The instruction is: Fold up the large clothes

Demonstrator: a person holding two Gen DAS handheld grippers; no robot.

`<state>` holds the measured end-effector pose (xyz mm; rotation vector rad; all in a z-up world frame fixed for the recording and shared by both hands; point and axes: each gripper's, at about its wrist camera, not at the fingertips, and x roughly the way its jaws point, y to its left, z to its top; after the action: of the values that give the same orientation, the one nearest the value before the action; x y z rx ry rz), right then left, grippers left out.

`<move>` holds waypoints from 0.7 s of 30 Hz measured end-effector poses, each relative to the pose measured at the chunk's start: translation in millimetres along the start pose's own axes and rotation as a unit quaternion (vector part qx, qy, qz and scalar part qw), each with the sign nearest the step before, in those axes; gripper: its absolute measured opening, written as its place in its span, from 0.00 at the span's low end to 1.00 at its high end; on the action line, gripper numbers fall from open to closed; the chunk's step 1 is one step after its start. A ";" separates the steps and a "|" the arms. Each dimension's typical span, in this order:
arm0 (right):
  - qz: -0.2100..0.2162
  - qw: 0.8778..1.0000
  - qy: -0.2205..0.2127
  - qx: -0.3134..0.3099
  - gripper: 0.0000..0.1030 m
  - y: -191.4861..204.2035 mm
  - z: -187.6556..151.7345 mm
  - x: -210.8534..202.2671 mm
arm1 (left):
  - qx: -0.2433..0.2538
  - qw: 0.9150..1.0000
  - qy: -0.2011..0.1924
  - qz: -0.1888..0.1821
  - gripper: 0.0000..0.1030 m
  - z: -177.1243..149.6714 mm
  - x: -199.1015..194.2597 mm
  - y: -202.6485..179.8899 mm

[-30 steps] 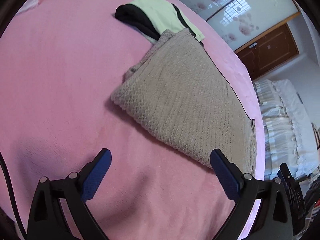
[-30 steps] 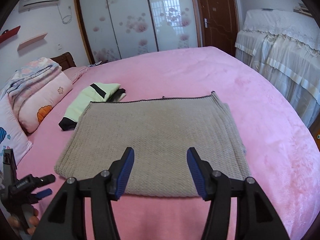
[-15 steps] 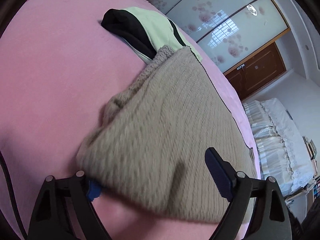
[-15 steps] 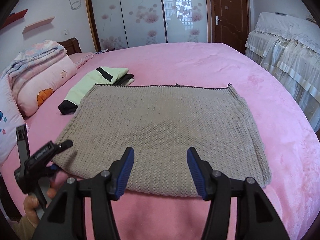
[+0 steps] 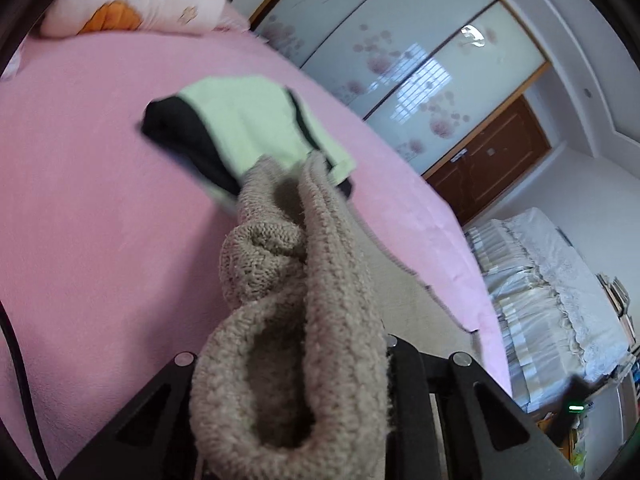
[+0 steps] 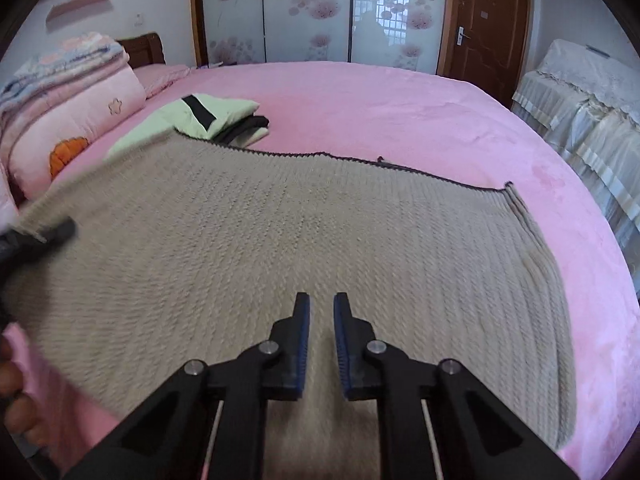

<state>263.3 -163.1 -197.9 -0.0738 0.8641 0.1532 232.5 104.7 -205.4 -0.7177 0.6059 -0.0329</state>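
Note:
A large beige knitted sweater [image 6: 304, 240] lies folded flat on the pink bed [image 6: 400, 112]. My left gripper [image 5: 292, 392] is shut on the sweater's left edge [image 5: 320, 320]; the bunched knit hides its fingertips. The left gripper also shows at the left edge of the right wrist view [image 6: 36, 240], lifting that edge. My right gripper [image 6: 321, 320] is over the sweater's near edge, its blue pads [image 6: 302, 340] nearly closed with a narrow gap; I cannot tell whether cloth is between them.
A folded light-green and black garment [image 6: 208, 116] lies beyond the sweater's far left corner. Pink pillows and quilts [image 6: 68, 100] are stacked at the bed's left. A white-covered piece of furniture [image 6: 580, 100] stands to the right, past the bed's edge.
My left gripper moved onto the sweater's left edge, closed on it and lifted it. My right gripper moved forward over the near edge and its jaws closed almost fully.

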 end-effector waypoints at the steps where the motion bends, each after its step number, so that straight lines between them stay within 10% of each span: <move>1: 0.008 1.000 0.014 0.002 0.08 0.7 0.3 13.1 | 0.009 1.000 -0.006 -0.004 0.16 2.2 -2.5 -9.4; 14: 0.129 0.988 0.060 0.066 0.04 -35.7 -17.1 29.9 | 0.140 0.988 -0.019 -0.067 0.16 -11.8 -0.3 -153.8; 21: 0.055 0.993 0.005 0.106 0.04 -128.8 -28.0 -34.4 | 0.195 0.975 0.019 -0.104 0.16 -61.4 31.0 -230.0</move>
<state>241.3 -297.2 -189.5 0.1727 0.8900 0.1641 265.5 -114.6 -113.4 -0.3960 0.5377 -0.3512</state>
